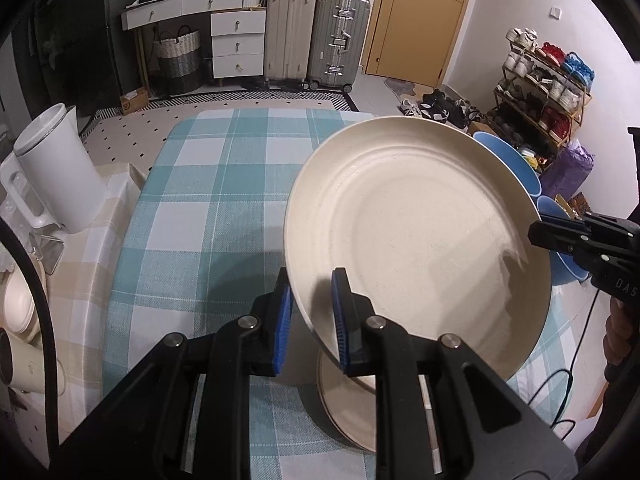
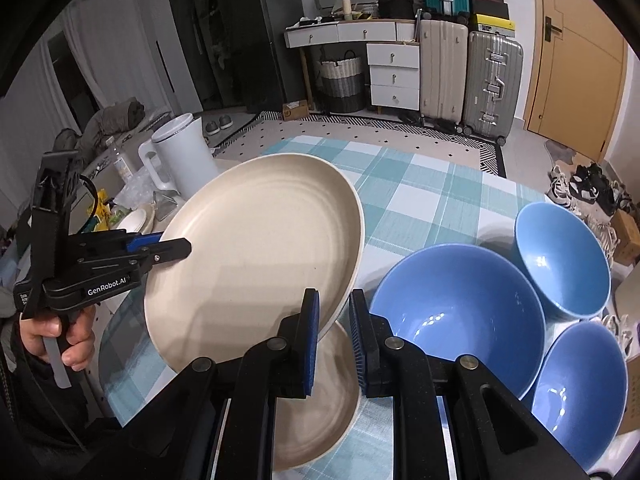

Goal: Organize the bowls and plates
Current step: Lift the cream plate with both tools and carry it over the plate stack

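A large cream plate (image 1: 416, 232) hangs tilted above the checked tablecloth, held at both sides. My left gripper (image 1: 312, 280) is shut on its near rim, blue pads on either face; in the right wrist view the left gripper (image 2: 176, 246) clamps the plate's left rim. My right gripper (image 2: 334, 300) is shut on the opposite rim of the cream plate (image 2: 256, 256), and the right gripper (image 1: 536, 234) reaches in from the right. Under it a stack of cream plates (image 2: 320, 412) lies on the table. Three blue bowls (image 2: 460, 320) stand to the right.
A white kettle (image 1: 52, 168) stands on the side table at the left, with cream dishes (image 1: 16, 308) and a cup (image 1: 32, 372) near it. The checked table (image 1: 208, 200) stretches ahead. A person's hand (image 2: 68, 336) grips the left tool.
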`<action>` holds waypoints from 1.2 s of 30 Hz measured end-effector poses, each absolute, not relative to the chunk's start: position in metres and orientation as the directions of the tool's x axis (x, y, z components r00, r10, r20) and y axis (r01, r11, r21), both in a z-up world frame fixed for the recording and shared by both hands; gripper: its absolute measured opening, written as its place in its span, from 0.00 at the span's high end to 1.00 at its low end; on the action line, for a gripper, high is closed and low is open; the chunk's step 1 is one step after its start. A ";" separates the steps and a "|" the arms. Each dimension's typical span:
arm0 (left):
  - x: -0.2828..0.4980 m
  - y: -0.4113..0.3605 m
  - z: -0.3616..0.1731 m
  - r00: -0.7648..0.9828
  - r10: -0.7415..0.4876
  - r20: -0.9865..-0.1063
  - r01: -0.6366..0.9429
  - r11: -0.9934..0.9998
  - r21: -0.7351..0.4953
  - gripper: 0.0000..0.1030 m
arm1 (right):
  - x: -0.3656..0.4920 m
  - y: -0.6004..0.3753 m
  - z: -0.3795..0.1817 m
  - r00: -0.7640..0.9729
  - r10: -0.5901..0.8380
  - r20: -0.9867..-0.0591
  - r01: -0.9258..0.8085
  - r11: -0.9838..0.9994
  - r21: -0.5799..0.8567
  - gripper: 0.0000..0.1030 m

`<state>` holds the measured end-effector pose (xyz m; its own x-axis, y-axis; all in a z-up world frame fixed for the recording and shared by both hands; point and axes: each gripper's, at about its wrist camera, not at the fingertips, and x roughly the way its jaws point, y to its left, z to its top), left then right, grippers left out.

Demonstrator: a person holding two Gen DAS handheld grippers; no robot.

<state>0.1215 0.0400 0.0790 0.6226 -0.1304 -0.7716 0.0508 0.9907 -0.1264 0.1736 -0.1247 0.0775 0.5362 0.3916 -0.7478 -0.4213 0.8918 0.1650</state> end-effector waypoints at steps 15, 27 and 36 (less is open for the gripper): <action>0.103 0.029 0.061 0.612 -0.154 -0.776 0.084 0.988 -0.129 0.85 | 0.140 -0.139 0.058 0.553 0.411 -0.725 -0.384 0.898 0.216 0.84; 0.093 0.025 0.040 0.600 -0.139 -0.787 0.091 0.990 -0.106 0.85 | 0.125 -0.138 0.034 0.528 0.406 -0.746 -0.382 0.898 0.218 0.83; 0.085 0.022 0.022 0.592 -0.124 -0.796 0.106 0.991 -0.075 0.85 | 0.117 -0.137 0.014 0.510 0.408 -0.757 -0.378 0.897 0.228 0.83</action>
